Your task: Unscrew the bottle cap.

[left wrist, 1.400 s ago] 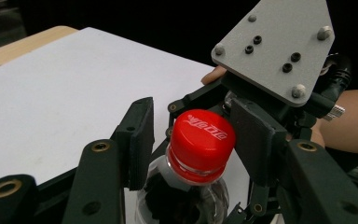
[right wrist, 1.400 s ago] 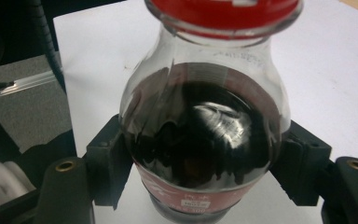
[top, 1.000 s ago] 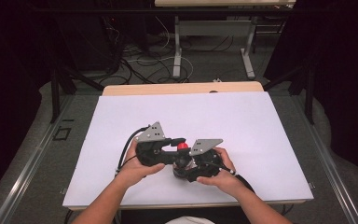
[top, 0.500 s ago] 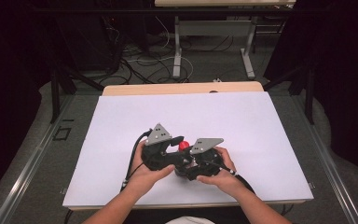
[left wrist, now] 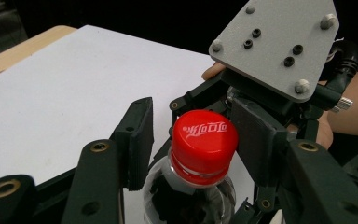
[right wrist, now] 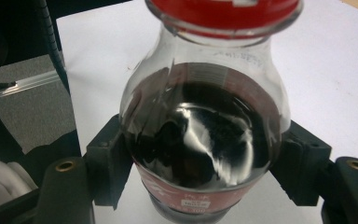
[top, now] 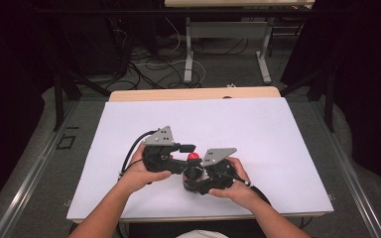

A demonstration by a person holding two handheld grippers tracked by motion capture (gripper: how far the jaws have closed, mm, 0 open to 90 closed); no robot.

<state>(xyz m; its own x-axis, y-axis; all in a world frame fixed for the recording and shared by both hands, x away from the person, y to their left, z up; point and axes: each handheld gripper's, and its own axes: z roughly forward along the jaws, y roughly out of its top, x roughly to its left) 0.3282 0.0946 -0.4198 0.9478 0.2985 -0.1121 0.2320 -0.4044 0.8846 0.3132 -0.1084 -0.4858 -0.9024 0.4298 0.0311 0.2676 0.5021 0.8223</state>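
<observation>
We hold the bottle (right wrist: 205,140) tight in our right gripper (right wrist: 205,177), while our left gripper (left wrist: 191,140) has just been closing around its red cap (left wrist: 204,137), not quite touching it.

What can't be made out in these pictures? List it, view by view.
Bottle body, high view: hidden by the right gripper.
Bottle base, right gripper view: cut off by the bottom edge.
Cap top, right gripper view: cut off by the top edge.
Label print, right gripper view: too small, blurred.
</observation>
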